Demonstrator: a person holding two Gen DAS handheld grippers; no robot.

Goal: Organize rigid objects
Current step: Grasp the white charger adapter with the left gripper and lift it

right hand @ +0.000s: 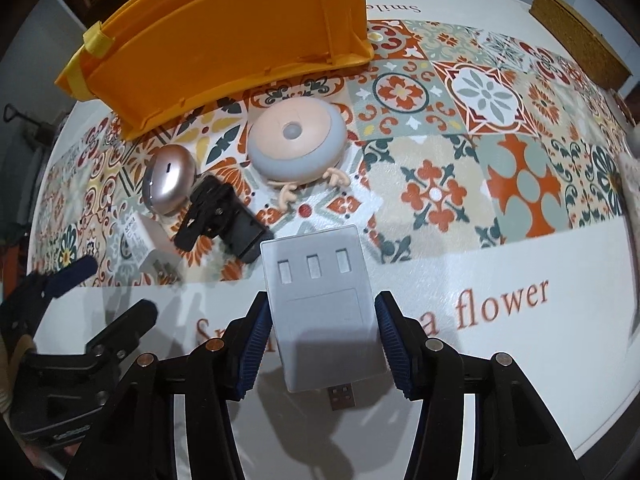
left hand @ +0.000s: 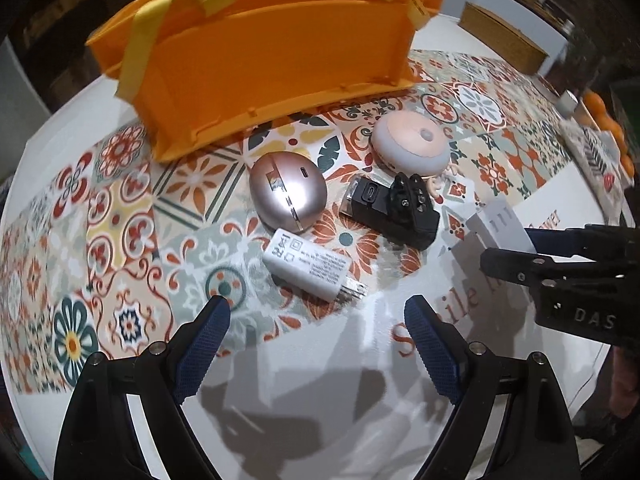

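Clamping white USB hub (right hand: 324, 312), right gripper (right hand: 322, 344), left gripper (left hand: 316, 340) wide, empty, tablecloth (right hand: 500, 304) reading "flower"

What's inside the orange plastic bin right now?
From both wrist views only the orange plastic bin outer wall and rim with yellow tape strips show; its interior is hidden. The rose-gold egg-shaped case and round peach-and-grey light lie outside, in front of it.

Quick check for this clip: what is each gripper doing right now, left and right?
Left gripper: open, nothing between its fingers, above the white plug-in charger.
Right gripper: shut on the flat grey USB hub with three ports.
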